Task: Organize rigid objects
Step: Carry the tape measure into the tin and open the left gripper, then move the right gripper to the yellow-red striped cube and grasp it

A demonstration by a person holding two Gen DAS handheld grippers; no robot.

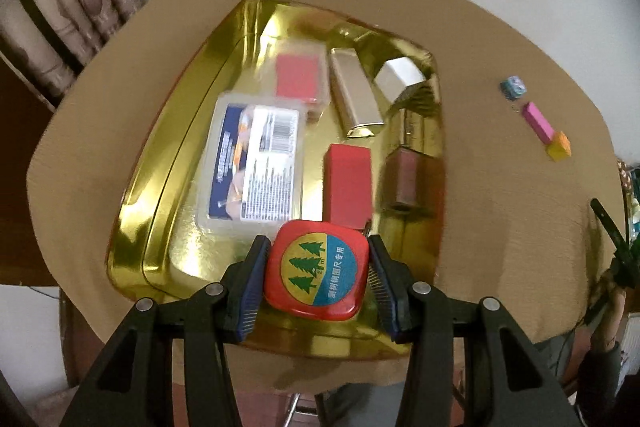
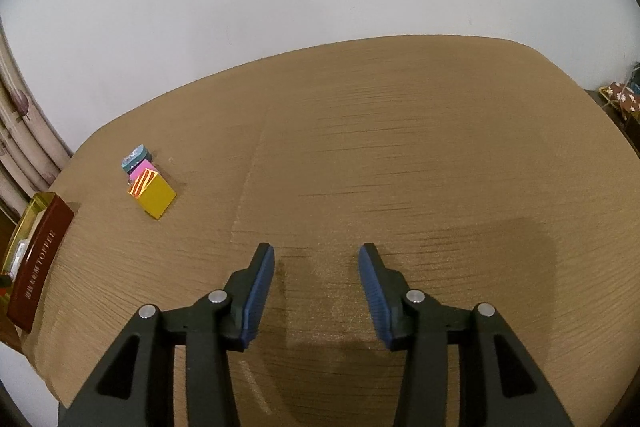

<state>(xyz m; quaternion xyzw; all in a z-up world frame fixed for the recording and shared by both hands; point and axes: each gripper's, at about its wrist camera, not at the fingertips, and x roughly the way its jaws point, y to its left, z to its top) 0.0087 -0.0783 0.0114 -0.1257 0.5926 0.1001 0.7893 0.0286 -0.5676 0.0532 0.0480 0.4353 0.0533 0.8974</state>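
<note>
Here, a red tape measure carried over a gold tray for sorting.

Tan worktop [image 2: 400,155], largest, bearing the gold tray [image 1: 132,227] with boxes already gathered inside; left gripper [image 1: 316,269] fingers pinching the red tape measure [image 1: 316,269] by its sides above the tray's near end, apparently for placing; right gripper [image 2: 317,267] fingers spread, empty; small coloured boxes [image 2: 154,193] left outside, well apart.
</note>
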